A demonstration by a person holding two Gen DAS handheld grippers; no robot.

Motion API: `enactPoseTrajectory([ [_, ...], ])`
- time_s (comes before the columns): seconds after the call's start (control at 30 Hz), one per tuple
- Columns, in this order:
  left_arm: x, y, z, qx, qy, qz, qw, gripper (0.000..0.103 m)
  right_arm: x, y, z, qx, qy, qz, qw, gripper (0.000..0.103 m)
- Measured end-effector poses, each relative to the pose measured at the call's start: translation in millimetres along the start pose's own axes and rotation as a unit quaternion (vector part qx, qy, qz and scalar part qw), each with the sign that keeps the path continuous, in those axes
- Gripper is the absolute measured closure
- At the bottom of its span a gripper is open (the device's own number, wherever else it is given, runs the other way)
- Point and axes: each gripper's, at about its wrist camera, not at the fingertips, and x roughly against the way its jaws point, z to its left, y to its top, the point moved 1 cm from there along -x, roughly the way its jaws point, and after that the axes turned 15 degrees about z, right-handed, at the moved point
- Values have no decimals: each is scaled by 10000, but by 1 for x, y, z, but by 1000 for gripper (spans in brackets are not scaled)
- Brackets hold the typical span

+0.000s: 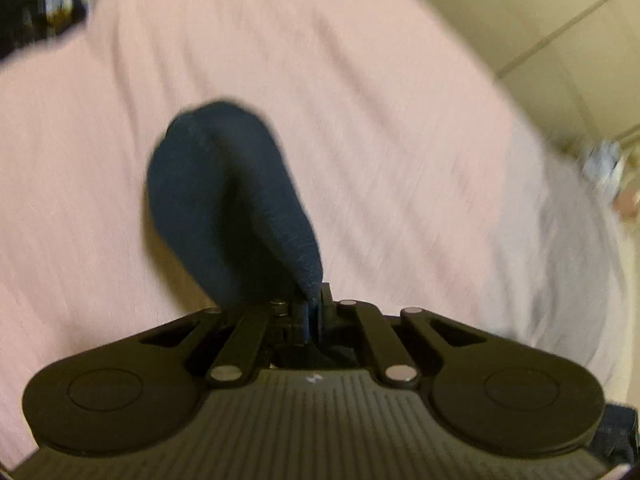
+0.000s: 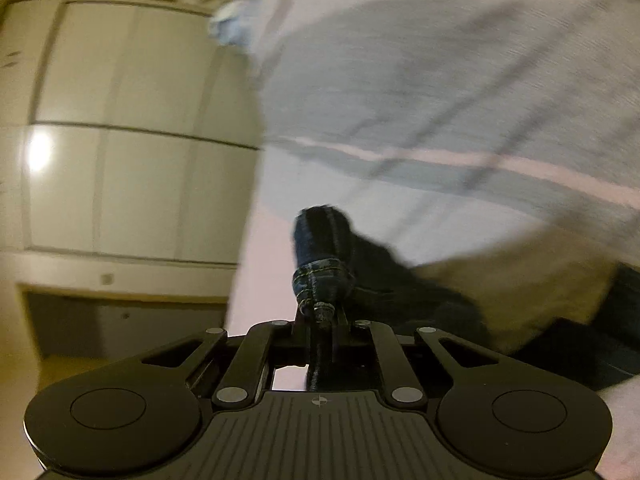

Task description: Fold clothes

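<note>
A dark blue denim garment [image 1: 224, 204] hangs in a bunched fold above the pink bed sheet [image 1: 360, 80]. My left gripper [image 1: 314, 300] is shut on its edge, the cloth pinched between the fingers. In the right wrist view my right gripper [image 2: 322, 314] is shut on a stitched hem of the same dark denim garment [image 2: 324, 252], which trails off to the right. Both views are blurred by motion.
A person's grey striped shirt [image 2: 440, 92] fills the upper right of the right wrist view, with tan trousers [image 2: 520, 292] below. Cream wardrobe doors [image 2: 120, 140] stand to the left. A dark object [image 1: 36, 4] lies at the bed's far left corner.
</note>
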Motion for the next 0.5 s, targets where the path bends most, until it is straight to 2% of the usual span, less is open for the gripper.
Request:
enactPoseTrajectory([
  [0.07, 30, 25, -6, -135, -198, -302, 9993, 101, -12, -1, 38, 380, 227, 97, 9990, 95],
  [0.23, 109, 97, -45, -644, -3, -1280, 9897, 101, -53, -7, 143, 1228, 730, 266, 9894, 95],
  [0.37, 191, 149, -74, -754, -177, -2060, 9755, 101, -85, -11, 242, 1633, 1379, 103, 9768, 95],
  [0.5, 283, 185, -109, -938, -369, -2740, 9564, 101, -92, -20, 351, 2102, 1954, -238, 9576, 95],
])
